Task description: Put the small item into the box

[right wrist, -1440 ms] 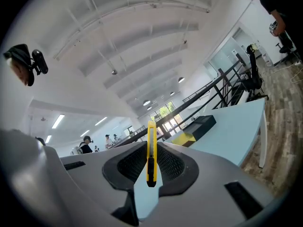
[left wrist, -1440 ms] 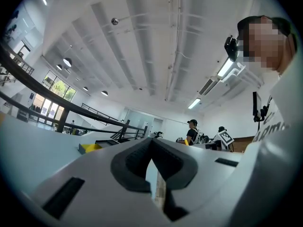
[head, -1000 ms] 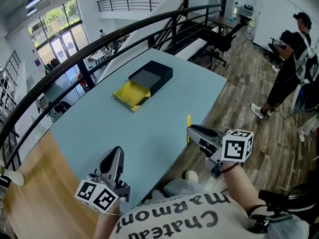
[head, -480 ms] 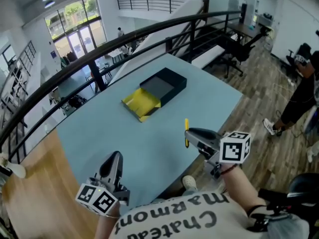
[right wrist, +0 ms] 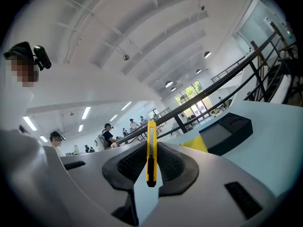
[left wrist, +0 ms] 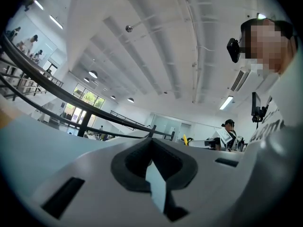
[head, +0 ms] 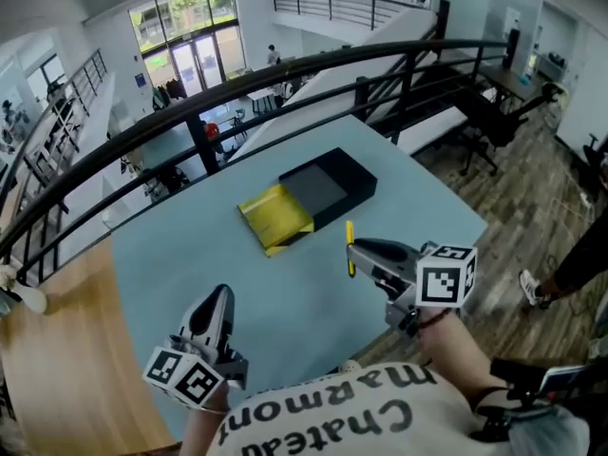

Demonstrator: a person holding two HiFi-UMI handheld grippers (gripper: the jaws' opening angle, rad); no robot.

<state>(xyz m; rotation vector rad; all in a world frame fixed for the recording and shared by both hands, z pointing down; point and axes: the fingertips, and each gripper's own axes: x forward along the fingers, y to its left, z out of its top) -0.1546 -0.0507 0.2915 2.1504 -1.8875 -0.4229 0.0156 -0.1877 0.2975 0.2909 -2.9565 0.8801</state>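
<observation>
Yellow item (right wrist: 151, 145) in right claw (right wrist: 149, 175); box (right wrist: 226, 132) partly behind claw body.

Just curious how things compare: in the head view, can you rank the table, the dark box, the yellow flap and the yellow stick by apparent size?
1. table
2. dark box
3. yellow flap, a little smaller than the box
4. yellow stick in the right gripper: nearer the camera, yet plainly smallest
</observation>
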